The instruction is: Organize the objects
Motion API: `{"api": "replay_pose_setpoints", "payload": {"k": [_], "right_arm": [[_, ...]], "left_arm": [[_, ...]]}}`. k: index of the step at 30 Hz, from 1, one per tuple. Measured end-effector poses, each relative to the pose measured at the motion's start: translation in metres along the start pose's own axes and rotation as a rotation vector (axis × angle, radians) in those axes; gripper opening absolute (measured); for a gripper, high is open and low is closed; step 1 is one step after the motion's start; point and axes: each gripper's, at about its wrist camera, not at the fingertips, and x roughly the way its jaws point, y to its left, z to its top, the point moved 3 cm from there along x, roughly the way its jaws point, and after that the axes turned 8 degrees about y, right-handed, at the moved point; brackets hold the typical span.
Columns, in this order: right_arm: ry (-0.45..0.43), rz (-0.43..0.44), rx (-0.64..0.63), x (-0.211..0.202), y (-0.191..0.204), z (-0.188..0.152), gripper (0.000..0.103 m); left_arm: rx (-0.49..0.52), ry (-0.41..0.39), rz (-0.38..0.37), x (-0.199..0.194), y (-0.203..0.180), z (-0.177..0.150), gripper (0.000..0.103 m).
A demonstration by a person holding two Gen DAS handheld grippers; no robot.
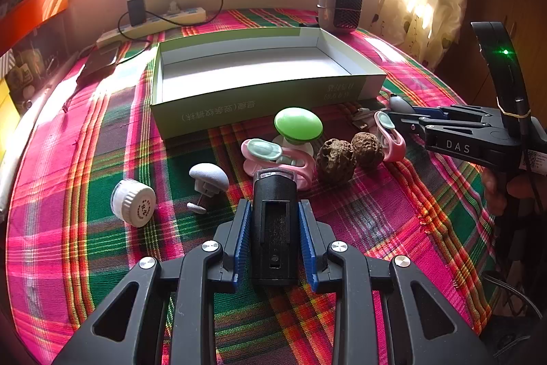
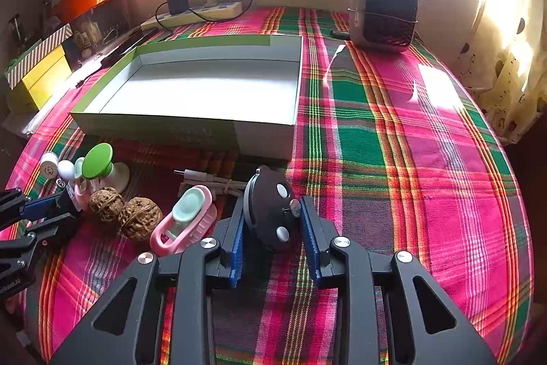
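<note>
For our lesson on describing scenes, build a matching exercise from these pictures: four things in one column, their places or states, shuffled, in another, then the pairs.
Things:
1. black rectangular device
2. open green-sided cardboard box
3. two brown wrinkled walnuts
4. white ribbed-cap jar

Places or states:
A. empty
B. lying on its side
C. between the left gripper's blue pads
D. side by side on the plaid cloth

Pairs: 1-C, 2-A, 3-D, 4-B

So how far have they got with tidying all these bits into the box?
Nothing looks done yet: the green and white box is empty. In hand, the left gripper has its jaws on a black rectangular device, and the right gripper has a round black gadget between its jaws. Still on the cloth: two walnuts, the green-capped knob, pink clips and a white jar.
</note>
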Motion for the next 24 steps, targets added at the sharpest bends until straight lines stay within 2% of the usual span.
{"api": "replay_pose_setpoints", "payload": {"k": [24], "right_arm": [[-0.015, -0.013, 0.011, -0.0077, 0.0, -0.0056, 0.029]], "left_arm": [[0.002, 0.002, 0.01, -0.0016, -0.0019, 0.0014, 0.025]]}}
